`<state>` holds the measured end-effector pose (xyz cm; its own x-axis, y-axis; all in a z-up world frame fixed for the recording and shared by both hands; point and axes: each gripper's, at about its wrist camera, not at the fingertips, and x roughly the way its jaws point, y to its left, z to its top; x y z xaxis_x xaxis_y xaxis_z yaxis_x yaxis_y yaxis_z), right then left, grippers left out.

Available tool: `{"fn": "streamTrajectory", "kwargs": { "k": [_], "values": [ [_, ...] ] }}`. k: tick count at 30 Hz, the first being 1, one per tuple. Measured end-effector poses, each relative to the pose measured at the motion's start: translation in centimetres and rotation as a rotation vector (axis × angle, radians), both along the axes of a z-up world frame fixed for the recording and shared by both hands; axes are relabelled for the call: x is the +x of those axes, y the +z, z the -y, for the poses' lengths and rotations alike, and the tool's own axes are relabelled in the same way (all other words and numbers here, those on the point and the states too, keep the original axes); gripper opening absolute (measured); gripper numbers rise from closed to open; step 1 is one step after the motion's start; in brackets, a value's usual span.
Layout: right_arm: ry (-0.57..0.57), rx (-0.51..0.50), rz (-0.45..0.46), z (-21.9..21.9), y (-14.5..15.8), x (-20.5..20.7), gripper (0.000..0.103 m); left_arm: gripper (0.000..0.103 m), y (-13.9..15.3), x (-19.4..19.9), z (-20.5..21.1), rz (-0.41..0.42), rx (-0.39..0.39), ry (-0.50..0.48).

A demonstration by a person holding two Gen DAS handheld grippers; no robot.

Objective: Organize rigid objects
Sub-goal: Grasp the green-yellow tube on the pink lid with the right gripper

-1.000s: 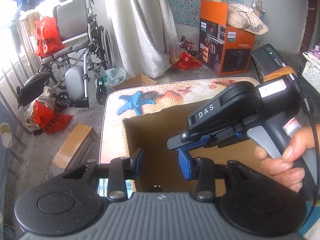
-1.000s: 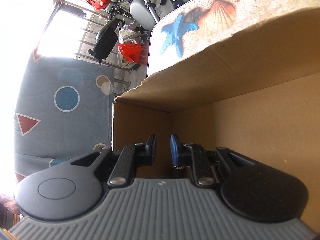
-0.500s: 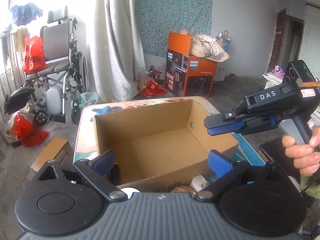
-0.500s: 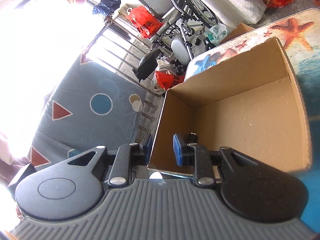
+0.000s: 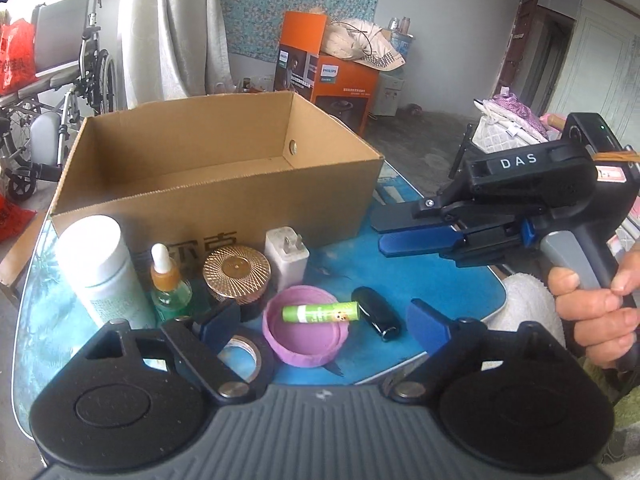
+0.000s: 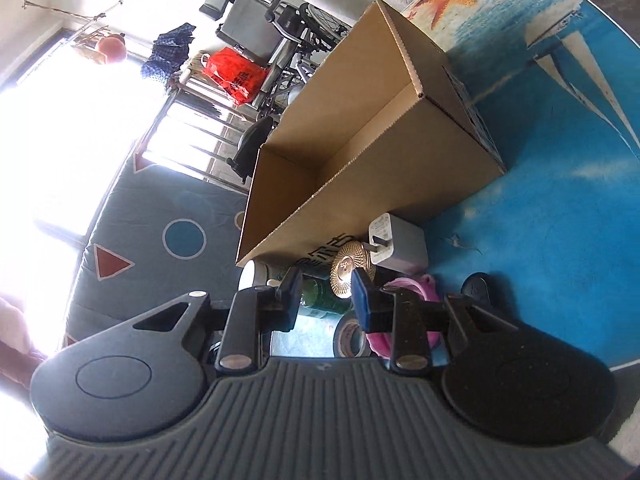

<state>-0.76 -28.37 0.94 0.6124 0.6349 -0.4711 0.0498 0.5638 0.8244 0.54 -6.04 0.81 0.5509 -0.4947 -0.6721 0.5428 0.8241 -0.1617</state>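
L tool (image 5: 318, 318) wide apart but closing, nothing gripped; I see pink lid (image 5: 306, 330) w/ green tube (image 5: 320, 313) lying in it between its fingers. R tool (image 6: 326, 296) narrow gap, nothing held, above bench (image 5: 400, 272). Cardboard box (image 5: 224, 184) open behind row of items: white bottle (image 5: 100, 268), dropper bottle (image 5: 168, 284), gold-lid jar (image 5: 236, 272), charger (image 5: 286, 256), black fob (image 5: 376, 312), tape roll (image 5: 244, 354).

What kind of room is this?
Probably a lived-in room of a home, partly used for storage: a wheelchair by the curtain, an appliance box on the floor, toiletries beside a cardboard box.
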Motion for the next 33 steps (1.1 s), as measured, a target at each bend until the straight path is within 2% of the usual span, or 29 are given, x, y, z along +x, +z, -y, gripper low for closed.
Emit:
{"fn": "streamTrajectory", "kwargs": {
  "k": [5,8,12,19,23,31,33],
  "values": [
    [0.056,-0.103,-0.008,-1.6,-0.5,1.3,0.027,0.064,-2.3,0.1,2.2,-0.039,0.077,-0.025],
    [0.121,-0.16,-0.015,-3.0,-0.5,2.7,0.027,0.059,-2.9,0.5,3.0,-0.043,0.093,-0.036],
    [0.21,-0.198,-0.071,-4.9,-1.5,4.4,0.025,0.043,-4.1,1.1,3.3,-0.099,0.087,-0.035],
    [0.288,-0.268,-0.169,-6.9,-3.4,6.2,0.022,0.037,-4.9,2.2,3.1,-0.128,0.055,-0.043],
    [0.297,-0.271,-0.208,-7.1,-3.9,6.9,0.021,0.037,-5.3,3.1,2.9,-0.161,0.028,-0.048],
    [0.266,-0.259,-0.154,-6.3,-1.0,7.6,0.023,0.036,-5.9,4.2,2.0,-0.184,0.001,-0.03],
    [0.261,-0.291,-0.144,-6.5,-0.8,7.7,0.023,0.036,-5.9,4.4,1.9,-0.191,-0.009,-0.033]
  ]
}}
